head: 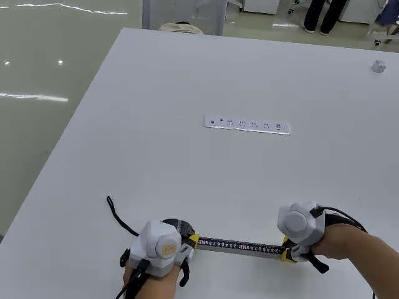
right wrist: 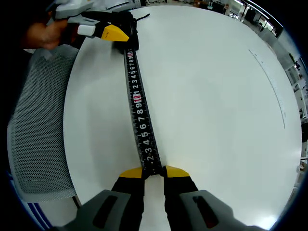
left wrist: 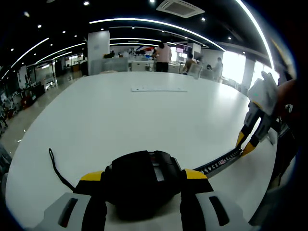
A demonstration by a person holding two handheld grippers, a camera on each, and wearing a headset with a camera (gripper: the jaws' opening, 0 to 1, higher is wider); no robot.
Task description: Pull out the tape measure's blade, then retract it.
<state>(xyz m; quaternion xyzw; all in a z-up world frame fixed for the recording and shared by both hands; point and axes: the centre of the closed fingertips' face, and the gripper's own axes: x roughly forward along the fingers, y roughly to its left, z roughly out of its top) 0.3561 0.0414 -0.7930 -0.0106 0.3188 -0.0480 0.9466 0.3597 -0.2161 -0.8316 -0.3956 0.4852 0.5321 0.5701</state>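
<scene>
The black tape measure case sits on the white table, clamped between the yellow-tipped jaws of my left gripper. In the head view the case lies at the near edge with the left gripper over it. A dark numbered blade stretches right from it, roughly 13 cm out. My right gripper pinches the blade's end; its tips rest near the table. The blade runs straight back toward the case.
A thin black wrist strap trails left from the case. A white power strip lies flat at the table's middle, and a small crumpled grey object sits far right. A mesh chair stands below the near edge.
</scene>
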